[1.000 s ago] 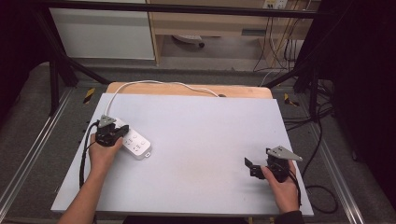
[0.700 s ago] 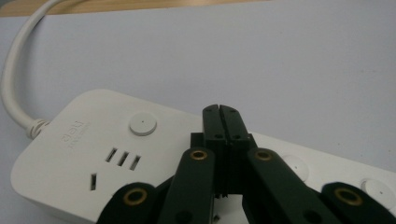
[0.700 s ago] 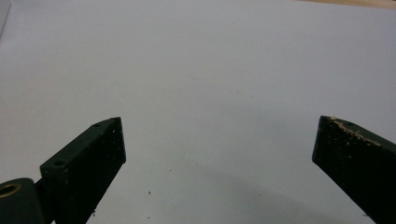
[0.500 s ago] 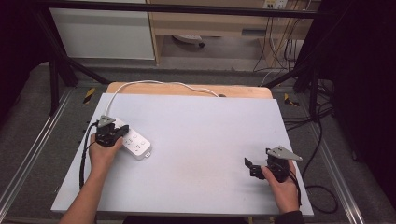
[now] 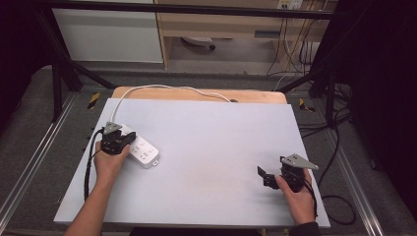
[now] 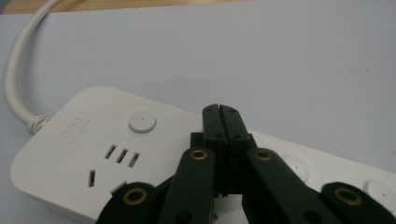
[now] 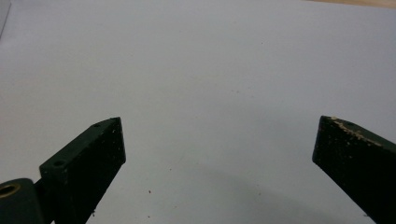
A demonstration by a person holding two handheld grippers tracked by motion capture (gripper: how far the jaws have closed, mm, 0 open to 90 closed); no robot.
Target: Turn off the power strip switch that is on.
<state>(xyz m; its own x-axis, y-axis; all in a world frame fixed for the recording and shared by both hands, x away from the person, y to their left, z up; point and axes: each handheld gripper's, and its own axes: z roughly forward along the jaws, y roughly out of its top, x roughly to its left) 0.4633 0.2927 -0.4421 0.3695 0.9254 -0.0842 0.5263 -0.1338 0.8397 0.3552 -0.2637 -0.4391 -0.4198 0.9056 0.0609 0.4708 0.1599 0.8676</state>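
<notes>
A white power strip (image 5: 141,150) lies flat near the left edge of the pale grey table (image 5: 211,142), set at a slant, with its white cord (image 5: 162,89) running from its far end up and across to the wooden strip along the table's back edge. The left gripper (image 5: 129,141) sits over the strip's cord end, held by the person's left hand (image 5: 109,162), which rests on the table just beside the strip. In the left gripper view the two black jaws are pressed together tip to tip with nothing between them, and their joined tips (image 6: 219,122) hang just above or on the strip's top face, between one round white button (image 6: 142,121) and the next one along; whether they actually touch the plastic cannot be told. A socket with three slots and angled holes lies near the cord end of the strip, beside the embossed brand mark. Well apart, near the table's right front corner, the right gripper (image 5: 263,175) is held low by the right hand (image 5: 297,199). Its jaws stand wide apart and empty, pointing towards the middle of the bare table surface.
</notes>
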